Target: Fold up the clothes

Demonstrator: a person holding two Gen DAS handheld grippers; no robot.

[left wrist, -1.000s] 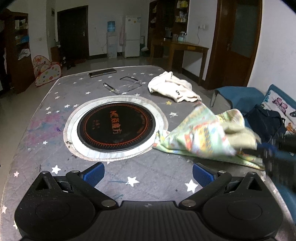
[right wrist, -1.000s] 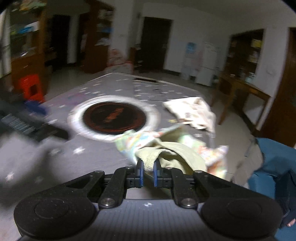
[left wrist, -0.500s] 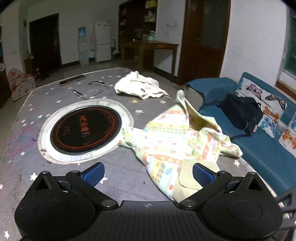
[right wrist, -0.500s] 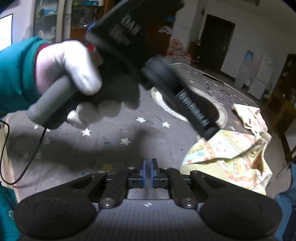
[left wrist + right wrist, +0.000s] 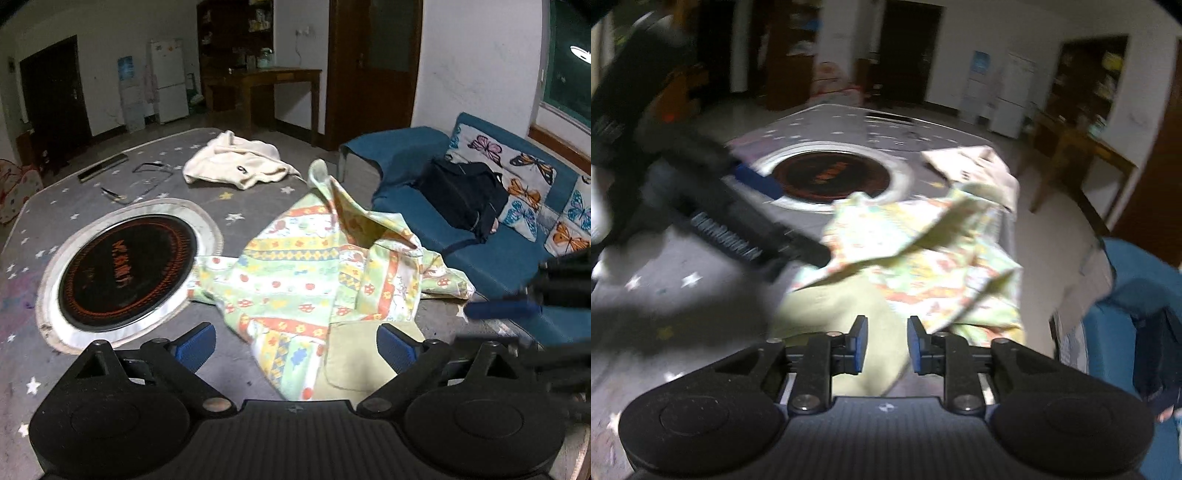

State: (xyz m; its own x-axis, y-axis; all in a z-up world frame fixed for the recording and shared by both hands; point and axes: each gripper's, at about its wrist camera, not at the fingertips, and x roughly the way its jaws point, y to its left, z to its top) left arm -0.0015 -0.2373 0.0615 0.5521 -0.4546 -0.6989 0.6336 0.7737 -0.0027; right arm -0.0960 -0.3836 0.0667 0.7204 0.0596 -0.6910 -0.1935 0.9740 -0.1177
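Left gripper [image 5: 295,345], jaws spread wide and empty, faces the crumpled pale-green garment printed with orange and yellow bands [image 5: 317,273], heaped on the grey star-patterned table [image 5: 110,369] beside the round black inset hob [image 5: 125,269]. Right gripper [image 5: 884,345], jaws parted and empty, straddles the garment's plain green lining [image 5: 846,314] without pinching it. Judged light, limp and easily bunched, the cloth is best taken at a hem corner.
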